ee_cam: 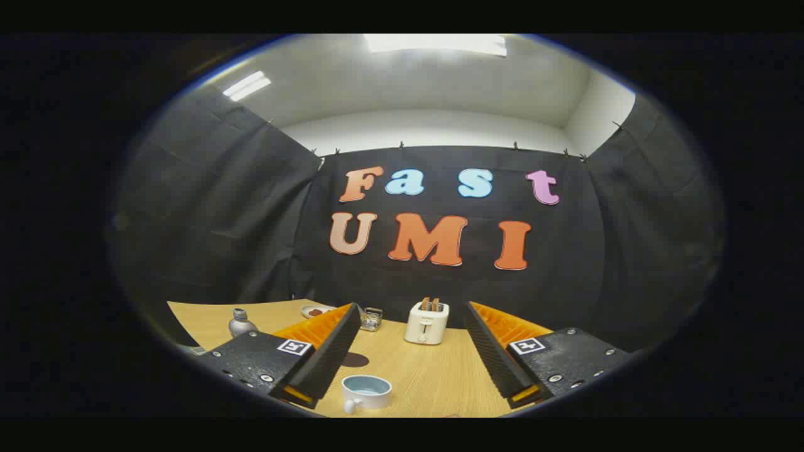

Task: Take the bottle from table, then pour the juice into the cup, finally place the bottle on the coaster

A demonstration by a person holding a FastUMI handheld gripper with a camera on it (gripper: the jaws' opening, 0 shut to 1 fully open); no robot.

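My gripper [411,326] is open, its two fingers spread wide above the wooden table [433,376] with nothing between them. A silver bottle [240,322] with a small cap stands upright on the table, out beyond the left finger. A white cup [366,392] with a pale blue inside sits between the fingers, close to me, handle toward the left. A dark round coaster [355,360] lies flat on the table just past the cup, partly hidden by the left finger.
A white toaster [427,321] with two slices in it stands at the far side of the table, ahead between the fingers. A small metal holder [372,318] and a plate [316,311] with something dark sit left of it. Black cloth walls surround the table.
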